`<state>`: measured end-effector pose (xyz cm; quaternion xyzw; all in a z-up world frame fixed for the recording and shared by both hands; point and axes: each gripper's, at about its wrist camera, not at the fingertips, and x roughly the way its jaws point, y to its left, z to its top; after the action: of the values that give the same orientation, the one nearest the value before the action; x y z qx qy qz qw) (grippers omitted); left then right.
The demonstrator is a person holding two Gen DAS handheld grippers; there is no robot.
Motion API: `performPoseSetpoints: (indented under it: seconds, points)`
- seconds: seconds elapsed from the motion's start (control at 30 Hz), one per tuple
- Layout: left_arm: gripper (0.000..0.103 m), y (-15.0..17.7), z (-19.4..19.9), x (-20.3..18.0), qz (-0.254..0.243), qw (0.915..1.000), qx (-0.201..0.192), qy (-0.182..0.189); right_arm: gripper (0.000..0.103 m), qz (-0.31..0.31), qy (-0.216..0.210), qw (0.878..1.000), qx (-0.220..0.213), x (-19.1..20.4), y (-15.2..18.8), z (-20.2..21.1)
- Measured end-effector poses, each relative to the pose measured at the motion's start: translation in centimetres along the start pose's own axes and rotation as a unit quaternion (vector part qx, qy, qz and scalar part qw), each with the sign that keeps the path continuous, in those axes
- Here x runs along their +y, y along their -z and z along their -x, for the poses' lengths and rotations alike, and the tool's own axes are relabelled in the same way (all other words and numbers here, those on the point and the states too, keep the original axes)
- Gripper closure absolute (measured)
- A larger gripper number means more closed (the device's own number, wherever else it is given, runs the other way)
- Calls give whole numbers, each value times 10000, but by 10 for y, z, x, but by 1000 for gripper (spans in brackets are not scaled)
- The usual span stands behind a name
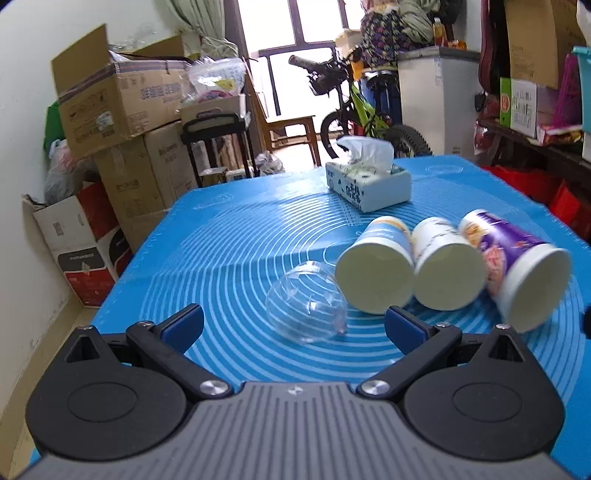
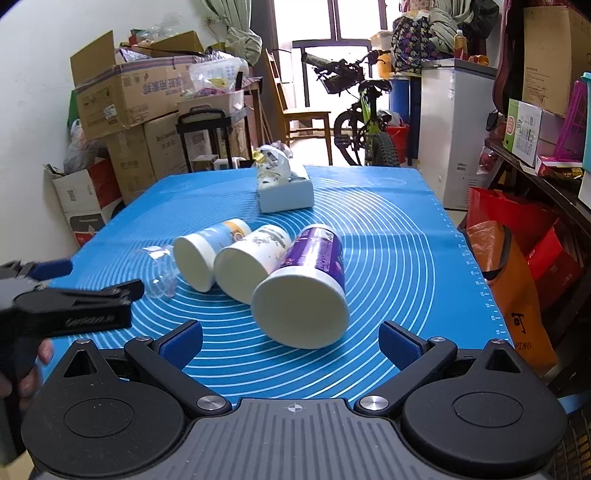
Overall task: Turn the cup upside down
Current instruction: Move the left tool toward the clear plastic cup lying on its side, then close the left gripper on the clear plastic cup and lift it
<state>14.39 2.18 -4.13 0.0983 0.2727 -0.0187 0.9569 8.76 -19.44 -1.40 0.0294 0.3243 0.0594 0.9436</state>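
"PING" on orange bag (image 2: 517, 306), mat numerals unreadable

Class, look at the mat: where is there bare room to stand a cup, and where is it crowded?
Bare mat lies right of the purple cup, and left of the clear cup toward the tissue box. Crowded: the four cups lying side by side mid-mat, between both open grippers.

Daylight pours in from the window (image 1: 295, 22) at the back, which is blown out to white in both views. The blue mat (image 2: 388, 258) is evenly lit, with only soft shadows under what lies on it. Fisheye distortion bends walls and boxes at the edges, and the corners darken. The left wrist view is slightly blurred.
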Motion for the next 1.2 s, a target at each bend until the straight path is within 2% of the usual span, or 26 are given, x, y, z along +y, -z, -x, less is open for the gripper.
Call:
performPoseSetpoints:
  seconds: [0.27, 0.3, 0.33, 0.43, 0.63, 0.8, 1.03, 1.2]
  points:
    - [1, -4, -43, 3, -49, 9997, 159, 161, 3, -111, 239, 9996, 144, -15, 0, -24]
    - [9, -5, -45, 3, -53, 9997, 161, 180, 3, -127, 258, 9995, 158, -16, 1, -26]
    - [23, -5, -47, 3, -67, 9996, 183, 198, 3, -144, 276, 9994, 170, -18, 1, -28]
    - [39, -5, -53, 3, -57, 9989, 330, 324, 3, -192, 309, 9991, 196, -22, 2, -34]
    - [41, -4, -44, 8, 51, 9991, 357, 225, 3, -170, 306, 9992, 216, -19, 2, -36]
    - [41, -2, -14, 7, 208, 9988, 335, 296, 3, -158, 279, 9993, 167, -18, 3, -28]
    - [41, 14, 32, -23, 243, 9967, 304, 715, 3, -140, 230, 9995, 174, -15, 9, -14]
    - [41, 28, 32, -38, 263, 9956, 459, 773, 3, -133, 214, 9994, 242, -16, 13, -7]
